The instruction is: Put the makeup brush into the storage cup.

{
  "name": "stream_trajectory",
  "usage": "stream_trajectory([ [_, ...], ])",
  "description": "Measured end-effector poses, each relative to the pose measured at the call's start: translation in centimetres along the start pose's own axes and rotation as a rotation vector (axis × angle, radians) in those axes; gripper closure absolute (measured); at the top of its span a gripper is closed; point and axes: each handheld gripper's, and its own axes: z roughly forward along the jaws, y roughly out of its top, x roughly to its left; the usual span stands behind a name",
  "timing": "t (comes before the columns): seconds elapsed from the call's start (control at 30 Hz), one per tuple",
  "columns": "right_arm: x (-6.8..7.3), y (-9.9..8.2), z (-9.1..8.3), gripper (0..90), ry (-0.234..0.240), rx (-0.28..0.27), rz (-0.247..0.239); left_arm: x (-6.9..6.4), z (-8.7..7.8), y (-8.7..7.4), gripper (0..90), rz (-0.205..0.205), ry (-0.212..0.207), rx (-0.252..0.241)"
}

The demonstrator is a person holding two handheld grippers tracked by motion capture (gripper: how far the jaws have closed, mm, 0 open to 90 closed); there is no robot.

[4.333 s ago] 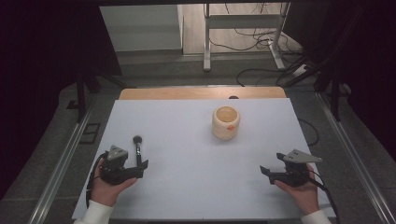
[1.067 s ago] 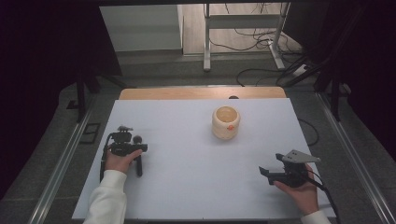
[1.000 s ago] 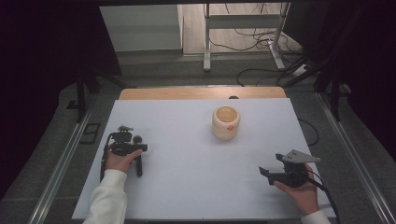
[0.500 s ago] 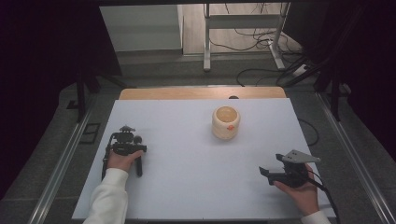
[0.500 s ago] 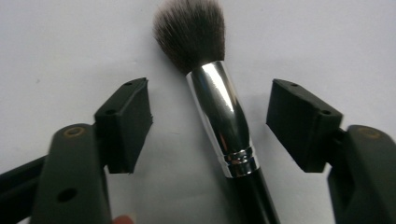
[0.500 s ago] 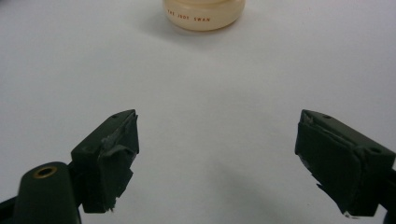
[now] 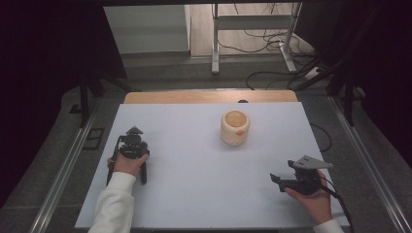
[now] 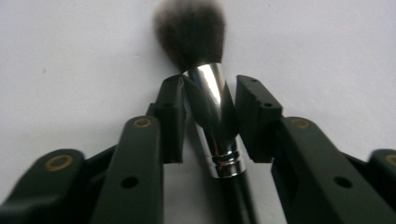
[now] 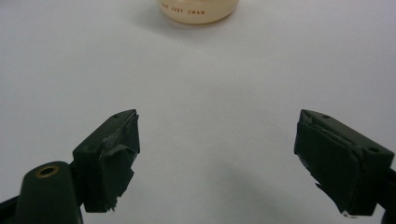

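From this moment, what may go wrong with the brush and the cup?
1. The left tongs straddle the brush at its shiny metal ferrule, with a gap still on one side. The smooth taper may slip out when they close or lift.
2. The bristles lie just past the tips, so a grip further forward may crush them.
3. The cup stands free on the table; dropping the brush in hard may tip it.

A white table [image 7: 194,194] is showing under a cream cup [image 7: 235,127] that is carrying an orange spot on its side and small orange lettering near its base. A brush [image 8: 212,107] is displaying dark grey bristles, a shiny silver ferrule and a black handle. The left gripper [image 8: 208,100] and right gripper [image 9: 217,140] are both appearing black with brass-coloured rivets. White sleeves [image 7: 112,204] are covering the person's forearms.
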Motion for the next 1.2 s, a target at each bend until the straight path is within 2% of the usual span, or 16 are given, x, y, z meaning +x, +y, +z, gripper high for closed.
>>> stream_trajectory([
  [0.07, 0.0, 0.0, 0.0, 14.9, -0.002, 0.003, -0.001, 0.0, 0.0, 0.1, 70.2, -0.001, -0.001, 0.009],
  [0.23, 0.0, 0.0, 0.0, 14.9, -0.004, 0.006, 0.000, 0.2, 0.0, 0.3, 70.7, -0.004, -0.013, 0.023],
  [0.57, -0.1, 0.0, 0.0, 15.0, -0.008, 0.008, 0.002, 0.5, -0.3, 0.1, 70.9, 0.010, -0.037, 0.019],
  [0.87, -0.1, 0.0, 0.0, 15.0, -0.012, 0.009, 0.005, 0.1, -2.2, -0.6, 70.9, 0.049, -0.082, -0.043],
  [1.2, -0.2, 0.0, 0.0, 15.1, -0.014, 0.009, 0.005, 0.2, -5.7, -1.6, 71.0, 0.105, -0.151, -0.137],
])
